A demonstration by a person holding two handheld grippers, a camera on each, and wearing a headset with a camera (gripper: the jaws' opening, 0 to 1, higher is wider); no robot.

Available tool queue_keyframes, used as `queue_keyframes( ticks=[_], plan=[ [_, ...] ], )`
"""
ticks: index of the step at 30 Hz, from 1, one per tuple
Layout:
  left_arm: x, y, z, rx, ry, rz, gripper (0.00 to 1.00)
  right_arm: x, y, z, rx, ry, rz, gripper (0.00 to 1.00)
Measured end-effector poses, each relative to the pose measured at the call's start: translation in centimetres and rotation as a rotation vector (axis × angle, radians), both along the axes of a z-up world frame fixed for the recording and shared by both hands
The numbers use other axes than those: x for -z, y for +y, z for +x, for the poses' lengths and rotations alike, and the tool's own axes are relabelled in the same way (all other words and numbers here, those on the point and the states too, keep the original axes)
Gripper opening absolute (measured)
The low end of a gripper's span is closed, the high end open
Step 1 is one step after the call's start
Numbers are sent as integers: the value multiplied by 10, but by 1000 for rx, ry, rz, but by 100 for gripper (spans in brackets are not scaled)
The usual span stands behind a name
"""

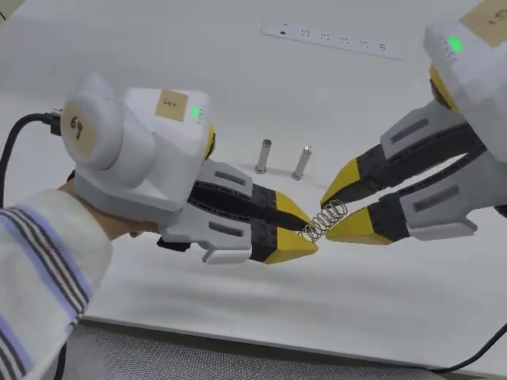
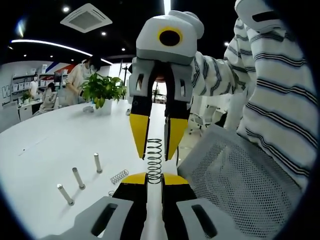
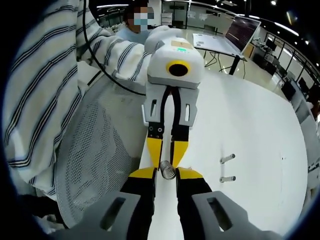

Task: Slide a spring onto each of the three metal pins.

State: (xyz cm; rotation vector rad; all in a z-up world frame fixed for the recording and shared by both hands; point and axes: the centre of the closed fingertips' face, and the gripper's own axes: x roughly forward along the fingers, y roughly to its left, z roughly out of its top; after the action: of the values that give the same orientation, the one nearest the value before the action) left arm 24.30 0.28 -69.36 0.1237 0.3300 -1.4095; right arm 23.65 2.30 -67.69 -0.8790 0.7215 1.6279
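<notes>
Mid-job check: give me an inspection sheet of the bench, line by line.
Surface: white tabletop, smooth.
Job's things: small steel coil spring bridging both grippers; three upright metal pins, all bare; spare spring lying near them.
Clutter: white power strip at the far edge.
Grippers: left gripper shut on the spring; right gripper brackets its other end, grip cannot tell.
Cables: black cable from left gripper; second black cable at near edge.
Surroundings: grey mesh chair, potted plant, people behind.
</notes>
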Motion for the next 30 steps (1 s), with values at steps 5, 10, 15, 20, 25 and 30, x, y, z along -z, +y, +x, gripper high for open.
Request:
queue_keyframes(
  ticks=[5, 10, 15, 20, 25, 30],
  plan=[
    [0, -1, -2, 1, -2, 2, 3, 5, 4, -3, -26, -4, -22, 13],
    [0, 0, -2, -7, -4, 6, 3, 9, 2, -3, -43, -7, -45, 12],
    [1, 1, -5, -3, -12, 17, 3, 12, 2, -4, -52, -3, -58, 10],
    [3, 2, -6, -4, -14, 33, 3, 15, 2, -6, -61, 2, -66, 9],
    [5, 3, -6, -8, -15, 41, 3, 15, 5, -7, -61, 1, -59, 8],
    [6, 7, 0, -33, -22, 55, 3, 16, 10, -2, -50, -25, -52, 8]
  ],
)
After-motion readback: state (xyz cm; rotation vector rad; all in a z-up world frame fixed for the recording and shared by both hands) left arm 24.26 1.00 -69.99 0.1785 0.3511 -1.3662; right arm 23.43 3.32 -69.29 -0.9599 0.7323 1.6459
